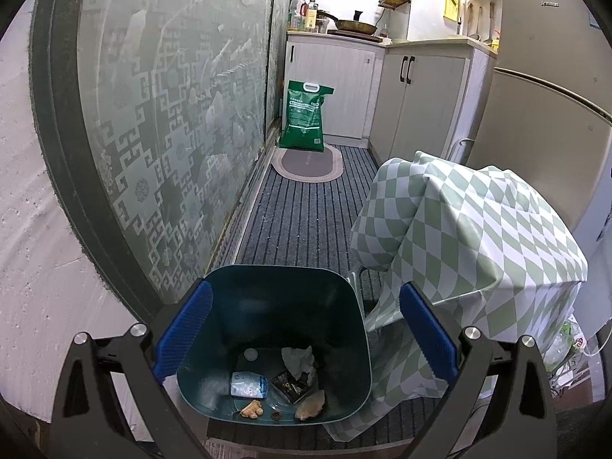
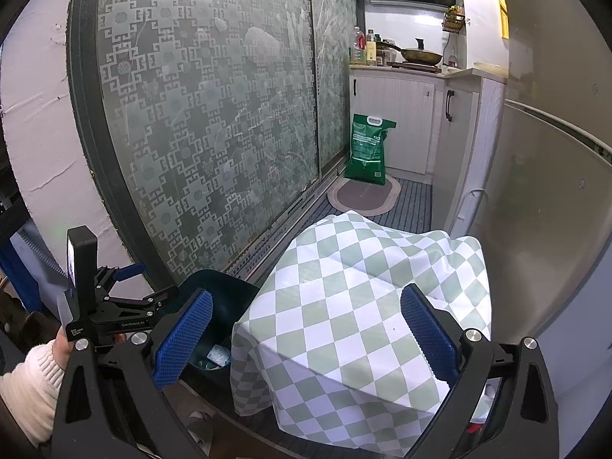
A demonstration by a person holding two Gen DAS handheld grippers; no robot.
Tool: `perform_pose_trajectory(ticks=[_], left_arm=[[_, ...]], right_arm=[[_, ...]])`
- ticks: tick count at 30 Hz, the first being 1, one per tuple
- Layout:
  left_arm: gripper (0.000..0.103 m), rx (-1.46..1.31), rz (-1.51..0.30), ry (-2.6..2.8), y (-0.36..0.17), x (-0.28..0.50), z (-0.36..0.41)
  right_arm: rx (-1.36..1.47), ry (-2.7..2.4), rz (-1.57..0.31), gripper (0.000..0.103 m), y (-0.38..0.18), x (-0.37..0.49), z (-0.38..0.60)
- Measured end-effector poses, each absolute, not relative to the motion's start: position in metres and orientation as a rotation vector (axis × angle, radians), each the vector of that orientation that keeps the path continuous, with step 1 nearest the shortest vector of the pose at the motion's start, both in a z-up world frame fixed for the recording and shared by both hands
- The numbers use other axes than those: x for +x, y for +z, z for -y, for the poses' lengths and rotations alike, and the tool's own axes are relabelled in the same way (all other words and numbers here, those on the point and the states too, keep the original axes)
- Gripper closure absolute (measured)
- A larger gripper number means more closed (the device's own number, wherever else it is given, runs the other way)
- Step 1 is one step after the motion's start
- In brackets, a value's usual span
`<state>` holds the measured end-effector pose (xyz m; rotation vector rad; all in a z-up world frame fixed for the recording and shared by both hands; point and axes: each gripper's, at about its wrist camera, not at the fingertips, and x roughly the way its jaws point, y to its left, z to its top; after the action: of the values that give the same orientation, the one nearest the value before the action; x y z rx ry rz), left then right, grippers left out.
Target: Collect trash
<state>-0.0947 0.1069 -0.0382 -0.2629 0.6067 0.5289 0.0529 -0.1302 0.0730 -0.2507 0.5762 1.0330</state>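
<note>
A dark green trash bin [image 1: 283, 290] stands on the floor by the glass door. Inside lie a crumpled white tissue [image 1: 297, 357], a blue-white wrapper [image 1: 248, 384], a black packet [image 1: 291, 384] and brown food scraps [image 1: 310, 405]. My left gripper [image 1: 306, 332] is open and empty, hovering over the bin's mouth. My right gripper [image 2: 306, 332] is open and empty above the table covered with a green-white checked cloth [image 2: 344, 298]. The bin [image 2: 225, 298] shows at its left, with the left gripper [image 2: 114, 306] over it.
A frosted patterned sliding door [image 1: 164, 134] runs along the left. The cloth-covered table [image 1: 478, 229] stands right of the bin. A refrigerator [image 1: 543, 114] is at the right. A green rice bag [image 1: 304, 116], an oval mat [image 1: 308, 164] and kitchen cabinets [image 1: 417, 103] lie ahead.
</note>
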Motion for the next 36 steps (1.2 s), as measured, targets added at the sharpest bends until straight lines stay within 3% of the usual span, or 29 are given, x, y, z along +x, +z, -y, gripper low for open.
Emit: perform_pose_trajectory(ticks=[36], left_arm=[[0.003,-0.242,-0.613,0.511,-0.038,-0.085,-0.098]], right_arm=[[-0.243,1.017,-0.576,0.003,0.070,0.055,0.142]])
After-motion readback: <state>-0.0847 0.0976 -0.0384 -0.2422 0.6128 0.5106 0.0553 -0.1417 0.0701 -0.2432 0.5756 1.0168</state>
